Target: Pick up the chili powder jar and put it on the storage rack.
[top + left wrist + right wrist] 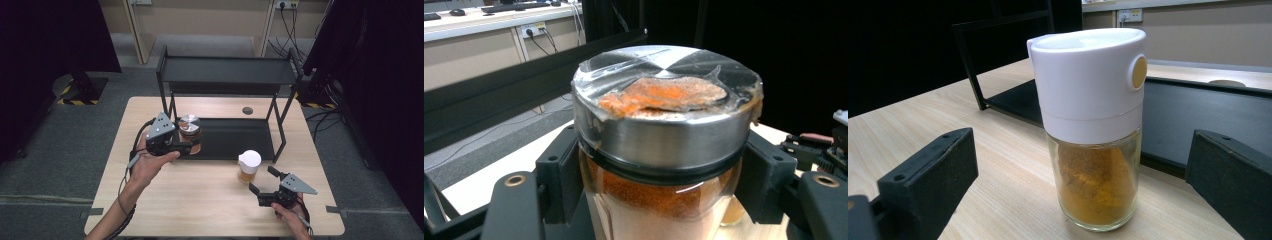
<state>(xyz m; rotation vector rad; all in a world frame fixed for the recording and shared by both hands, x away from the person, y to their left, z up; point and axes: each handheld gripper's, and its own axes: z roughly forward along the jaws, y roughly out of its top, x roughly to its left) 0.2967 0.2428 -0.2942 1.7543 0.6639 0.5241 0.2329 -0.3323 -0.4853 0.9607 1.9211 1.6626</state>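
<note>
Left gripper view gives us the closest look: the left gripper has its black jaws pressed against both sides of a glass spice jar (steel lid on top, orange powder inside), so it is clamped on that jar. In the high view we find this left gripper at the front left edge of the black shelf rack, with the jar standing on the rack's lower tray.

Our right gripper stands with its jaws spread wide, a white-capped shaker jar of yellow-brown powder upright between them and touched by neither. From above, that shaker sits on the wooden table just in front of the rack, the right gripper just beside it.
</note>
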